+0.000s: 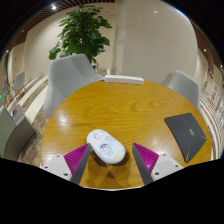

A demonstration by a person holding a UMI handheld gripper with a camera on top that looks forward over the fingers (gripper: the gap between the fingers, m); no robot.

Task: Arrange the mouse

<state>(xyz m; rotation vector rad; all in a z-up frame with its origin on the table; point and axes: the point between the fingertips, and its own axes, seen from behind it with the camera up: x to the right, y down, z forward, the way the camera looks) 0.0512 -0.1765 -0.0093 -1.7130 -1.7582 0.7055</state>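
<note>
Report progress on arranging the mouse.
Done: nothing visibly. In hand: the open gripper has its fingers either side of the mouse, which rests on the table, ungripped. Left: closing on it and placing it, perhaps by the laptop.

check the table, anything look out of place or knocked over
Nothing stands out. The white mouse sits flat on the round wooden table, just ahead of the open claw. A dark mouse pad lies flat off to the right, apart from the mouse.
</note>
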